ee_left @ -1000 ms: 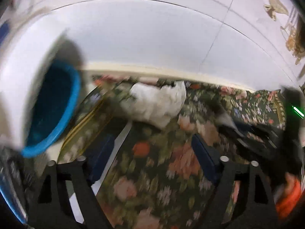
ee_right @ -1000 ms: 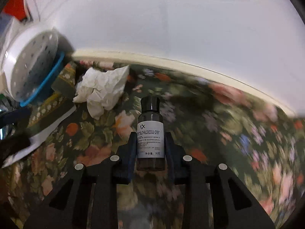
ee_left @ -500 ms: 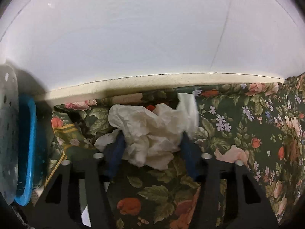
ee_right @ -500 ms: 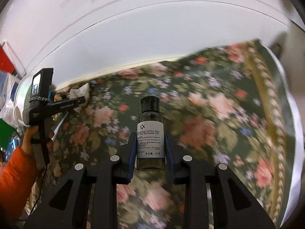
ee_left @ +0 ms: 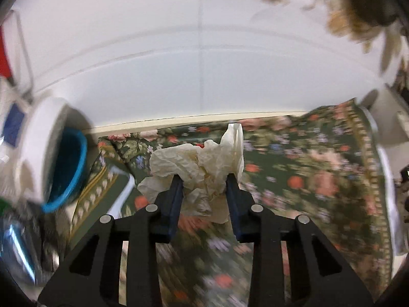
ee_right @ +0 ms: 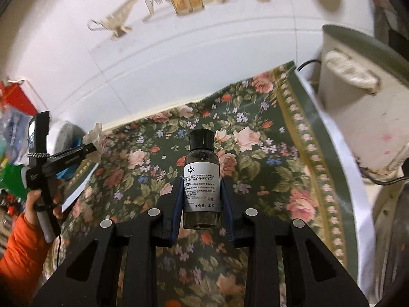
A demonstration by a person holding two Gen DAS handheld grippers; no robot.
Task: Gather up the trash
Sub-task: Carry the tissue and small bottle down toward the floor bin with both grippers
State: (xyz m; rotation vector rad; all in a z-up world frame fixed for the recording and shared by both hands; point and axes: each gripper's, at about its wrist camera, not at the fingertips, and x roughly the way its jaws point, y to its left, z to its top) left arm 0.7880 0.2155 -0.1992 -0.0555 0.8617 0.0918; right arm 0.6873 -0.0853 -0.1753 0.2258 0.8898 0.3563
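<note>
Fingers first: my left gripper (ee_left: 204,186) has its blue pads on either side of a crumpled tissue (ee_left: 202,165), and the jaws are closing on it now; the paper bulges above and below the pads and looks pinched already. My right gripper (ee_right: 202,192) is clenched on a small dark bottle (ee_right: 201,179) with a black cap and a white printed label, held upright between the pads.

Both pieces of trash look clear of the floral tablecloth (ee_right: 255,153), which spreads beneath them to the tiled wall. From the right wrist view I can see the left tool out at the side with the tissue at its tip, held by a hand (ee_right: 33,204) in an orange sleeve (ee_right: 18,253).

Beyond the tissue, at the left edge of the table, sits a white bin with a blue rim (ee_left: 64,168), its mouth turned toward my left camera. I take that to be where the trash goes.

So I judge the picking-up is finished and the carry is in hand. Next I would let the left grip settle, swing the tissue over that blue-rimmed opening and release, then bring the bottle across. The tissue is light and springy, so a loose pinch could shed it on the way.
</note>
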